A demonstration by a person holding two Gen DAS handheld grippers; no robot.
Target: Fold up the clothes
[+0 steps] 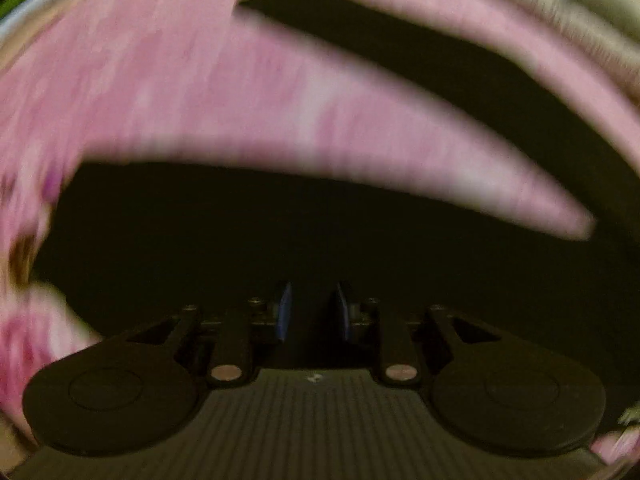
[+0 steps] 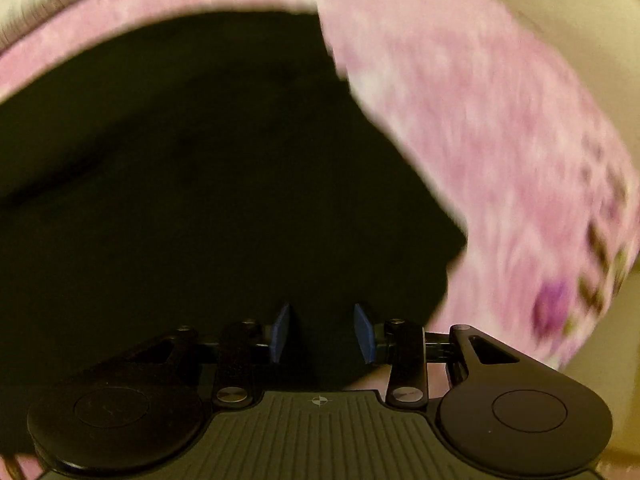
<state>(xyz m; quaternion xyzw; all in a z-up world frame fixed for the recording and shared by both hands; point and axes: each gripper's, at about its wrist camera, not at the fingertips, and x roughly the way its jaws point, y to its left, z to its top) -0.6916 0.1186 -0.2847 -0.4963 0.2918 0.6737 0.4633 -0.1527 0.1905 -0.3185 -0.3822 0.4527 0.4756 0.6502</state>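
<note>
**Dark garment spread on a pink cover, both grippers low over it**

A dark garment (image 2: 200, 184) lies on a pink patterned bed cover (image 2: 480, 140); both views are smeared by motion, so fine detail is lost. In the right wrist view the cloth fills the left and middle of the frame and ends along a ragged edge, with pink cover showing beyond it to the right and along the far side. In the left wrist view the same dark cloth (image 1: 280, 240) spreads ahead of the fingers, and a long pink wedge of cover (image 1: 200, 80) cuts in from the left between two dark parts — perhaps a sleeve or leg lying apart from the body, though I cannot tell which.

The left gripper (image 1: 314, 312) has its jaws parted with a gap between the blue pads and nothing in them. The right gripper (image 2: 322, 334) is likewise released, pads apart over dark cloth.

The step in hand looks like reaching for a hold. To do it well, each gripper should close on an edge or corner rather than the middle, pinching only the garment, not the cover beneath, and both should lift evenly.

The blur hides the garment's outline, so its long axis and which way it points cannot be told.
</note>
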